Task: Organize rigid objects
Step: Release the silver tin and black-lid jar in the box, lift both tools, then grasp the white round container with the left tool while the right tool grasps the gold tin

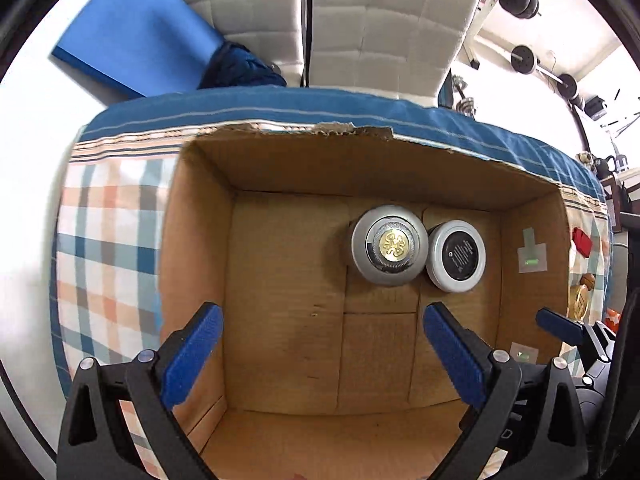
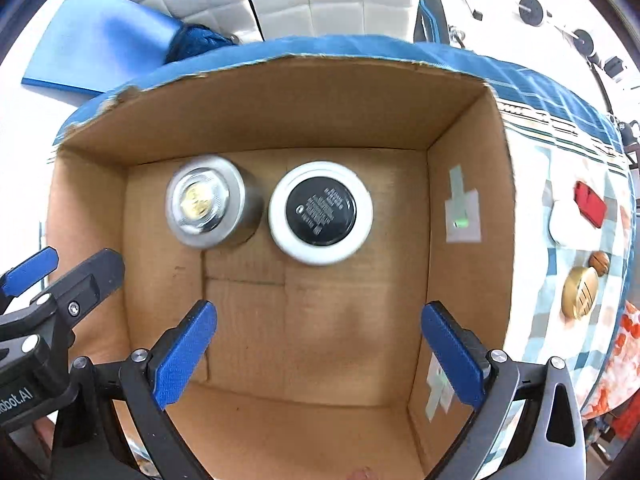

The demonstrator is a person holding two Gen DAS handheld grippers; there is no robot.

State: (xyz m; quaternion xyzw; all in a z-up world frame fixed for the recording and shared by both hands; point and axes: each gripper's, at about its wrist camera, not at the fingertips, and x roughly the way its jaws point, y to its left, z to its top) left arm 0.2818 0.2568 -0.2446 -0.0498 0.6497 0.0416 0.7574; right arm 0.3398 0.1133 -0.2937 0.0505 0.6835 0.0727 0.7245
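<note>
An open cardboard box (image 1: 200,240) (image 2: 464,208) sits on a checked tablecloth. On its floor stand two round jars side by side: a silver jar with a gold emblem on its lid (image 1: 390,244) (image 2: 208,208) and a white jar with a black label disc (image 1: 456,256) (image 2: 321,213). My left gripper (image 1: 322,356) is open and empty above the box's near half. My right gripper (image 2: 318,356) is open and empty above the box too. Each gripper's blue finger shows at the edge of the other's view.
To the right of the box, on the cloth (image 2: 560,272), lie a red item on a white thing (image 2: 588,204), a gold round lid (image 2: 578,292) and a small brown ball (image 2: 599,262). A blue board (image 1: 136,32) and a white padded chair (image 1: 360,20) stand behind the table.
</note>
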